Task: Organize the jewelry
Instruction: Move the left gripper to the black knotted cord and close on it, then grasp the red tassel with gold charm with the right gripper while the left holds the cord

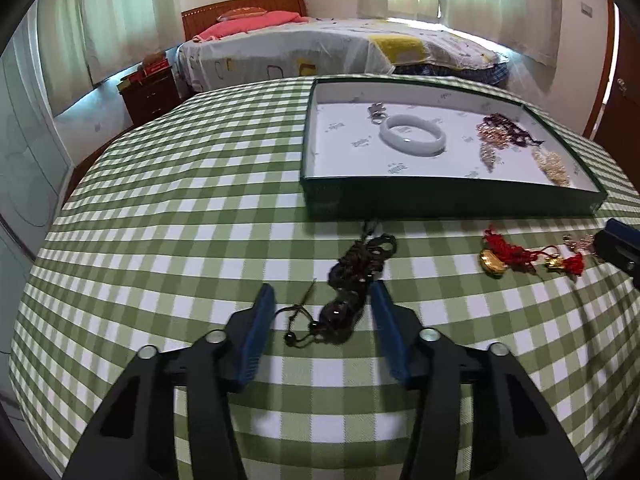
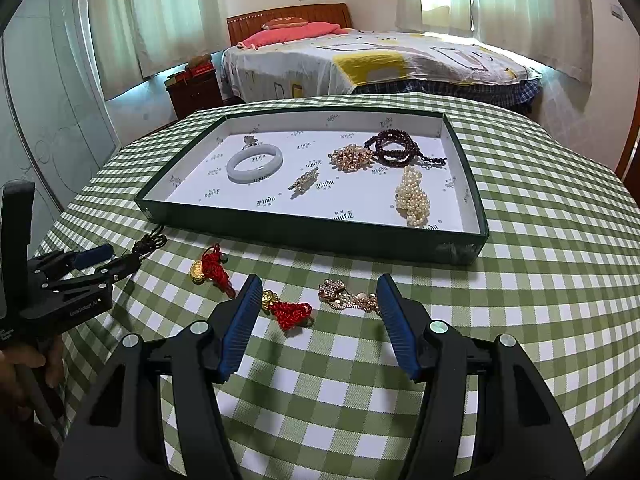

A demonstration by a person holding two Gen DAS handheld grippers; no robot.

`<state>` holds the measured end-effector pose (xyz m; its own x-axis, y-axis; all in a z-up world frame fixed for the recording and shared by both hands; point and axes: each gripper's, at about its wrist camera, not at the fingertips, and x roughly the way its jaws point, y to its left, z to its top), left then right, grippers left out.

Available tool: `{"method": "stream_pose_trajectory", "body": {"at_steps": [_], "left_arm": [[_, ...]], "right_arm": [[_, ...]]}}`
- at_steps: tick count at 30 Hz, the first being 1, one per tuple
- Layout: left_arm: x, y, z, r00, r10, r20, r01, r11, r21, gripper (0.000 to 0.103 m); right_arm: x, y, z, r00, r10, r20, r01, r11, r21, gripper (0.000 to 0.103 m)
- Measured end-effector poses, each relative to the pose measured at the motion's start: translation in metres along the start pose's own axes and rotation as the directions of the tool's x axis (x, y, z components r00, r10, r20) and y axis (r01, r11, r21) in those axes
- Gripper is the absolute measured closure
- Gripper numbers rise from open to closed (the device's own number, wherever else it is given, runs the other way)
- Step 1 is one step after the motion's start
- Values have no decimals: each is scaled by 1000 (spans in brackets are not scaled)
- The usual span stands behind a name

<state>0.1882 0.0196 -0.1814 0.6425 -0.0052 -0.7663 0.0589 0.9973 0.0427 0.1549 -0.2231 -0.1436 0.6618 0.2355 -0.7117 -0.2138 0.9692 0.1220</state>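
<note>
Left wrist view shows the left gripper (image 1: pixel 322 304), jaws part open and holding nothing, straddling the dark beaded necklace (image 1: pixel 352 280) on the table just before the green tray (image 1: pixel 440 200); close squarely on its bunched beads, not the loose cord.

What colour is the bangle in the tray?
Milky white bangle, clearest in the right wrist view.

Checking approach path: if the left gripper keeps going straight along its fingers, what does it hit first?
Likely the dark beaded cord necklace lying between the left gripper fingers on the checked tablecloth; the pads don't press it yet. Depth is approximate.
</note>
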Motion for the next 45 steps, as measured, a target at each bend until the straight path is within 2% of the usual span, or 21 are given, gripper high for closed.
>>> {"method": "stream_pose_trajectory", "body": {"at_steps": [5, 9, 26, 28, 29, 31, 33, 35, 45], "left_arm": [[-4, -5, -2, 1000, -23, 4, 23, 1000, 18, 70], [-6, -7, -3, 1000, -29, 5, 29, 999, 30, 85], [-13, 2, -6, 1000, -10, 12, 10, 1000, -15, 85], [-13, 2, -6, 1000, -12, 14, 12, 1000, -15, 85], [-14, 1, -6, 1000, -13, 16, 13, 1000, -13, 85], [-15, 1, -6, 1000, -16, 20, 16, 1000, -10, 85], [-16, -1, -5, 1000, -18, 23, 18, 1000, -9, 85], [-17, -2, -5, 1000, -19, 24, 19, 1000, -8, 85], [-23, -3, -4, 999, -20, 39, 20, 1000, -9, 85]], "right_arm": [[0, 0, -1, 1000, 1, 0, -1, 1000, -1, 45], [1, 1, -2, 1000, 4, -5, -5, 1000, -5, 45], [25, 19, -6, 996, 44, -78, -50, 997, -66, 47], [29, 18, -8, 995, 44, -87, -50, 996, -71, 53], [29, 19, -8, 995, 36, -89, -43, 996, -78, 60], [28, 19, -8, 996, 30, -87, -38, 995, -88, 66], [27, 19, -9, 996, 30, -88, -38, 995, -90, 79], [27, 19, -9, 996, 31, -89, -40, 995, -92, 85], [16, 19, -10, 998, 42, -47, -46, 995, -85, 90]]}}
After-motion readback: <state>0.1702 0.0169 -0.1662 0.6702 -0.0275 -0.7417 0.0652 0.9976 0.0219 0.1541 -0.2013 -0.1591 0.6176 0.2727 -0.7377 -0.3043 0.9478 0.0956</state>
